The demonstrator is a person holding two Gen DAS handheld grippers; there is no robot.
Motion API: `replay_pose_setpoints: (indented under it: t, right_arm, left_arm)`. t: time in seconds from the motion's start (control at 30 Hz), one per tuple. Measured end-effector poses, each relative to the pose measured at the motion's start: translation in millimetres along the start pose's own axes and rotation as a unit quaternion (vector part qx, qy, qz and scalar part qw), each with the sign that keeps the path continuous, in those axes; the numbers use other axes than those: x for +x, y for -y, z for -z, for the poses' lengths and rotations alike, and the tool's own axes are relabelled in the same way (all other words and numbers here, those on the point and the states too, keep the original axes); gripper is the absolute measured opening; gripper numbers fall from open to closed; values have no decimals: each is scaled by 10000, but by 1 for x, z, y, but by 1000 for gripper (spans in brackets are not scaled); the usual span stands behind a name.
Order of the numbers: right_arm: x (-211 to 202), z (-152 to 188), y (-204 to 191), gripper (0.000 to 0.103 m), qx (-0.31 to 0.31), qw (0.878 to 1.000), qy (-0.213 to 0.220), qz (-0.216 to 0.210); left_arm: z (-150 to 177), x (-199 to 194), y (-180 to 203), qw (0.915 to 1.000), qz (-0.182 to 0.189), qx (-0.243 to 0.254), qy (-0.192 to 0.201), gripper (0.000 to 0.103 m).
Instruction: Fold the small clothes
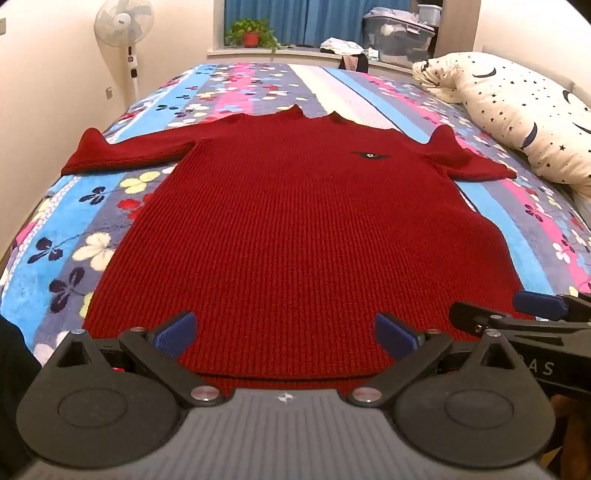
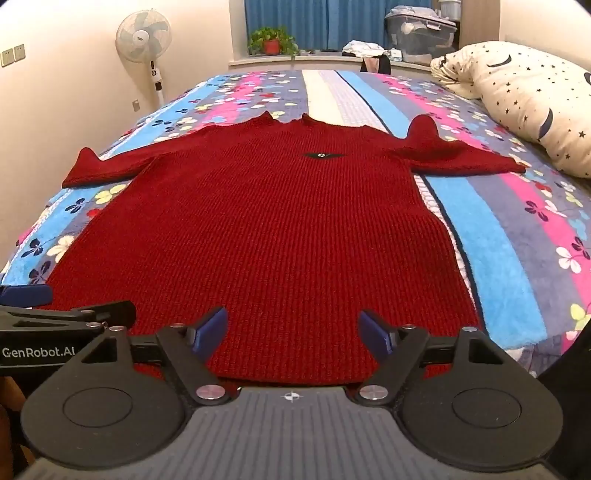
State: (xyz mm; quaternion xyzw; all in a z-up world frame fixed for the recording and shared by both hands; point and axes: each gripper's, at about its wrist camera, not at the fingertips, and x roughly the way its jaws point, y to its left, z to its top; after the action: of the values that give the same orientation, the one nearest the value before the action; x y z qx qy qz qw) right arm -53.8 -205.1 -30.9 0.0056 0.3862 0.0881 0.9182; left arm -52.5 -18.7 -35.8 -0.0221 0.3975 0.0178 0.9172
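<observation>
A dark red knitted sweater (image 1: 295, 229) (image 2: 258, 229) lies flat on the bed, collar far from me, both short sleeves spread sideways, a small dark badge on the chest. My left gripper (image 1: 284, 332) hovers over the near hem, open wide, nothing between its blue pads. My right gripper (image 2: 293, 330) hangs over the hem beside it, open too, pads clear of the knit. The right gripper's fingers (image 1: 535, 310) show at the left wrist view's right edge. At the left edge of the right wrist view are the left gripper's fingers (image 2: 33, 295).
The bed carries a striped floral blanket (image 1: 92, 221) (image 2: 517, 240). A star-patterned pillow (image 1: 517, 114) (image 2: 524, 96) lies at the right. A standing fan (image 2: 144, 40), a potted plant (image 2: 271, 40) and plastic storage boxes (image 2: 421, 29) stand beyond the bed.
</observation>
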Motion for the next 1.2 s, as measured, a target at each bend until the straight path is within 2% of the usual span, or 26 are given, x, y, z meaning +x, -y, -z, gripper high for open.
replay_pose_setpoints:
  t: [0.1, 0.27, 0.37, 0.43, 0.87, 1.2]
  right_arm:
    - [9, -6, 2, 80, -18, 10000, -8, 32]
    - [-2, 3, -5, 76, -108, 9999, 116, 47]
    - [-3, 0, -9, 76, -143, 9998, 108, 88]
    - [-2, 0, -7, 76, -1, 10000, 15, -37]
    - [-2, -1, -9, 76, 6, 9999, 115, -59]
    - [-2, 0, -8, 76, -87, 9999, 89, 30]
  left_arm:
    - [0, 0, -1, 10000, 52, -19, -9, 103]
    - [0, 2, -2, 10000, 57, -33, -50, 102]
    - [0, 2, -3, 10000, 33, -36, -45, 102]
    - [0, 2, -3, 10000, 28, -38, -34, 102]
    - [0, 5, -8, 10000, 12, -73, -63, 102]
    - [0, 5, -8, 10000, 10, -69, -64, 102]
